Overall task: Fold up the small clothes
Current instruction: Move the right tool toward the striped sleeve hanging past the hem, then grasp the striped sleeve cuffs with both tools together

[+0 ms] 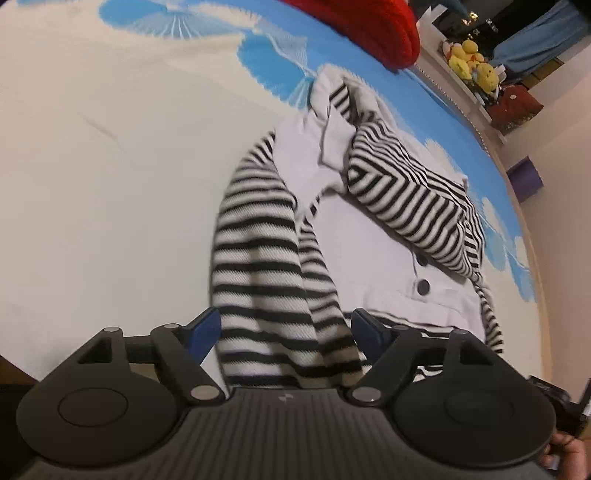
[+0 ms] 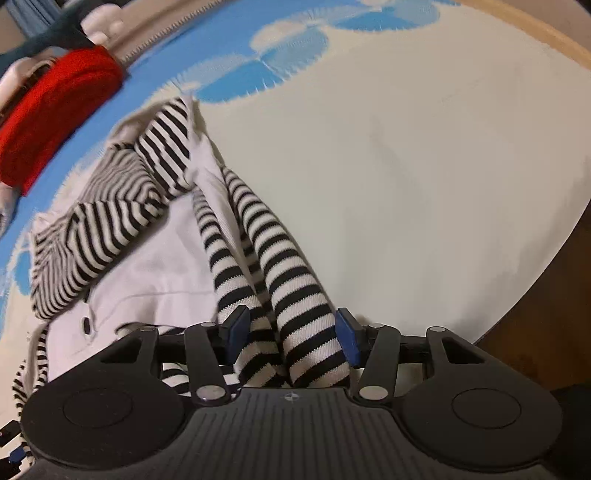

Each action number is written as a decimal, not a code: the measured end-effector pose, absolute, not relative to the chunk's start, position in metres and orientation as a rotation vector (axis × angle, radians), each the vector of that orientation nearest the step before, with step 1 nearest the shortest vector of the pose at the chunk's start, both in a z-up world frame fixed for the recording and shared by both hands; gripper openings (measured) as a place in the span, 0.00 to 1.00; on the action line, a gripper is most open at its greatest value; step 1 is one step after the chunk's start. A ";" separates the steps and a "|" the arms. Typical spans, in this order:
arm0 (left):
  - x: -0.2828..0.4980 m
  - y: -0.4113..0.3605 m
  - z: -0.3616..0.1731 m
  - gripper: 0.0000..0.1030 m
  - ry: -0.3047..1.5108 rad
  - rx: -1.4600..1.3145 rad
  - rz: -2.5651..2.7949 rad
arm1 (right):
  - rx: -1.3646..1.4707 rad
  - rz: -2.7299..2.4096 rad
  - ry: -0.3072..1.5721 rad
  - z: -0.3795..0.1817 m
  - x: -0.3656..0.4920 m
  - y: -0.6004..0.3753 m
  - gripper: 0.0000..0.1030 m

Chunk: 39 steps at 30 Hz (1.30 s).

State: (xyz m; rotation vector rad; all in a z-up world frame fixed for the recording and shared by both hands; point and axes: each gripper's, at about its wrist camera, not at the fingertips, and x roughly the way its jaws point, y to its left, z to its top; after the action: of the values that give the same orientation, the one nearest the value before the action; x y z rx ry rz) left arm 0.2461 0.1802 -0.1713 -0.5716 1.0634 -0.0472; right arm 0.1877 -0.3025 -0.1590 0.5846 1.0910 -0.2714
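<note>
A small white garment point(image 1: 373, 236) with black-and-white striped sleeves and dark buttons lies crumpled on a cream and blue bedsheet point(image 1: 110, 166). One striped sleeve point(image 1: 258, 266) runs down between the blue pads of my left gripper point(image 1: 286, 326), whose jaws stand wide and do not press it. In the right wrist view the garment point(image 2: 147, 266) lies at the left. A bunched striped sleeve point(image 2: 291, 291) stretches from it into my right gripper point(image 2: 291, 332), whose pads close against both sides of the fabric.
A red knitted item point(image 1: 369, 29) point(image 2: 55, 110) lies at the far end of the sheet. Yellow plush toys point(image 1: 472, 62) sit on a shelf beyond. The bed's wooden edge point(image 2: 546, 33) curves along the right. A person's hand point(image 1: 565, 454) shows at the lower right.
</note>
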 end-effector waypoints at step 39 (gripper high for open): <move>0.225 0.149 -0.187 0.28 1.174 -0.379 0.035 | 0.536 -0.169 1.110 -0.173 0.163 -0.294 0.28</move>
State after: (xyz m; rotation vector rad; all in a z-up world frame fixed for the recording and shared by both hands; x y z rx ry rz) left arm 0.2255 0.1487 -0.1868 -0.3786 1.1736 0.0352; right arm 0.1628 -0.2941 -0.1733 0.5361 1.1104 -0.1689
